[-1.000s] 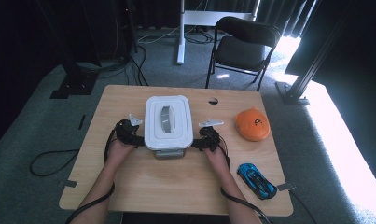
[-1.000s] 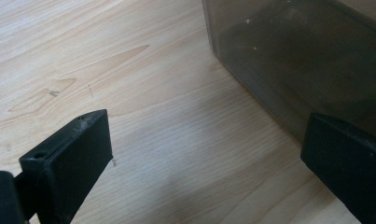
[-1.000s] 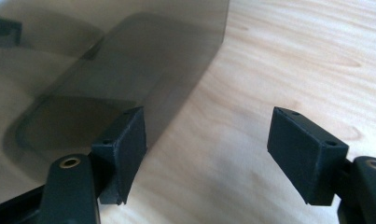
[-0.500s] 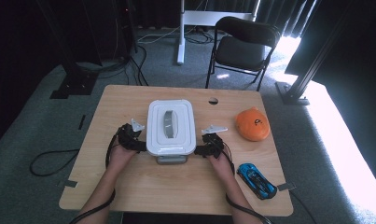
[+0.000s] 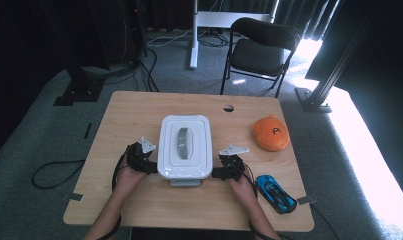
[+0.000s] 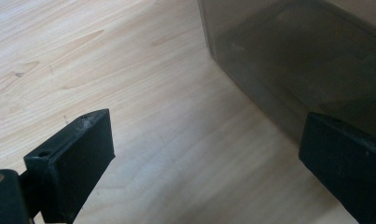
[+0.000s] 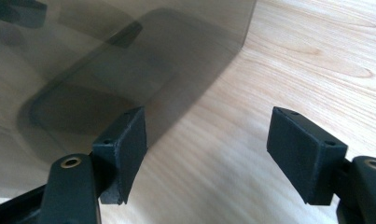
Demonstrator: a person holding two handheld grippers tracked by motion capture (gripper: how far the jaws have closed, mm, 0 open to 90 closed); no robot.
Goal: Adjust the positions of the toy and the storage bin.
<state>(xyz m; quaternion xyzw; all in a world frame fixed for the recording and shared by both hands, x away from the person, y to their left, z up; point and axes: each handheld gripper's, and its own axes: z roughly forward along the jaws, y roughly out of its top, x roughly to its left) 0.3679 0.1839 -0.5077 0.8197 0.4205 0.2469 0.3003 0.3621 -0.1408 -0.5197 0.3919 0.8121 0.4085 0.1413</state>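
High view: lidded box runs lengthwise away from person, each hand-held gripper spread wide.

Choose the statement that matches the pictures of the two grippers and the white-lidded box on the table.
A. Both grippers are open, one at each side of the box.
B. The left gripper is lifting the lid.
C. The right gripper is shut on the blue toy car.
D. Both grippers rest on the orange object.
A: the left gripper and right gripper flank the box, and each gripper view shows jaws spread over bare table.
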